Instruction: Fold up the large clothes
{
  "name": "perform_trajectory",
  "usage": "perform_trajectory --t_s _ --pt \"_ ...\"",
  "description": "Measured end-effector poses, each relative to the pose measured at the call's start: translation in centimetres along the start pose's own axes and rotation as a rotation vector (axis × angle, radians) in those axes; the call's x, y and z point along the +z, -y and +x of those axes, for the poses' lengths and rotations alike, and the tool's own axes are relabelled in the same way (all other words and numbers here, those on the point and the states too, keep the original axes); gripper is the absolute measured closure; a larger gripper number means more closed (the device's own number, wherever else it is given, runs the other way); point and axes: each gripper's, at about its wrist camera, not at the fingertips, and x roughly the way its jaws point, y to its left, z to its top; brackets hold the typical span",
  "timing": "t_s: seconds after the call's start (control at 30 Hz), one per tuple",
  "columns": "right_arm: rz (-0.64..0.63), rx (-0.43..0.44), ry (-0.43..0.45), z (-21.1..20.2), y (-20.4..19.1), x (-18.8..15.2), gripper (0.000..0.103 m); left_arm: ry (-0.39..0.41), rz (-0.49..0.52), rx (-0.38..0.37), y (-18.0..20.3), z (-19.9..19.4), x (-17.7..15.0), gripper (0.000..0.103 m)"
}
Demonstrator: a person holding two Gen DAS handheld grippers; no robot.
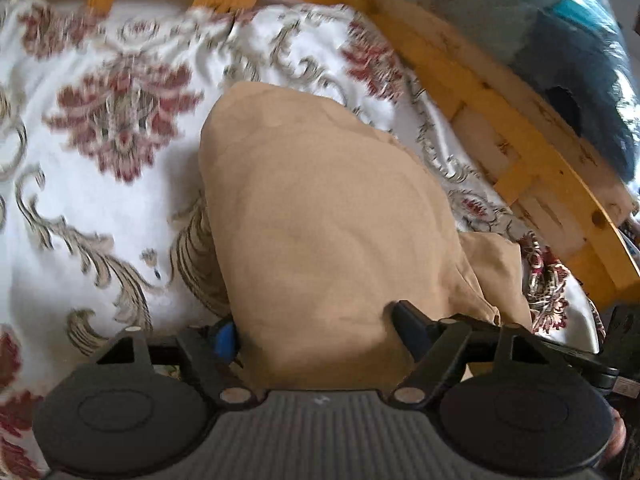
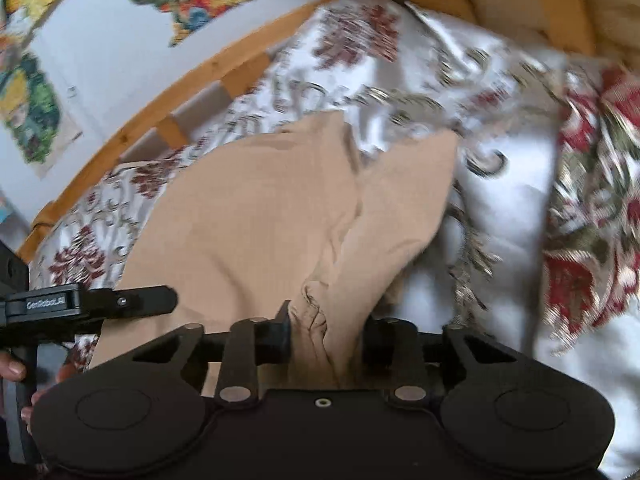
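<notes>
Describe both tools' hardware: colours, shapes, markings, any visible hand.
Left tool: black linkage arms with silver pivot pins, two round black discs, grey ribbed centre plate, blue fingertip pads. Right tool: same black linkage and discs, smooth black centre plate with a small ring, black fingertips. The right wrist view shows the left tool's side marked "GenRobot.AI", bare fingers on its handle. No cables visible.

You are working over a bed (image 1: 516, 136) with a yellow pine slatted frame, and a white satin bedspread with dark red flowers and grey-gold scrolls (image 1: 80, 184) is covering it in loose wrinkles. A tan, soft-knit garment (image 1: 320, 208) is lying bunched directly on that bedspread, near the frame's rail.
</notes>
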Motion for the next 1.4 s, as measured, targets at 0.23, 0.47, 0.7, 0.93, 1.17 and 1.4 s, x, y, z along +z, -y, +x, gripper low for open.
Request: perform_trajectory --t_s 0.23,0.47,0.7,0.93,1.17,1.4 --pt "-0.311 0.086 0.134 -0.4 -8.2 0.5 0.080 0.186 0.106 0.048 -0.5 -6.1 1.3 0.028" --pt "-0.382 0.174 0.187 6.9 -13.0 3.5 0.081 0.300 0.129 0.243 -4.1 -8.7 4.7 0.028" --pt "-0.374 -0.005 -0.009 15.4 -11.3 2.4 0.048 0.143 -0.181 0.364 -11.7 -4.7 2.8 0.018" --pt "-0.363 -0.008 0.045 13.0 -9.8 2.9 0.029 0.130 -0.155 0.460 -10.0 -4.7 3.6 0.008" --pt "-0.333 0.021 0.156 8.2 -9.4 3.7 0.007 0.194 -0.091 0.563 -5.5 -7.8 2.8 0.001" --pt "-0.325 0.046 0.292 2.5 -10.4 4.7 0.001 0.285 -0.005 0.602 -0.5 -13.2 2.2 0.001"
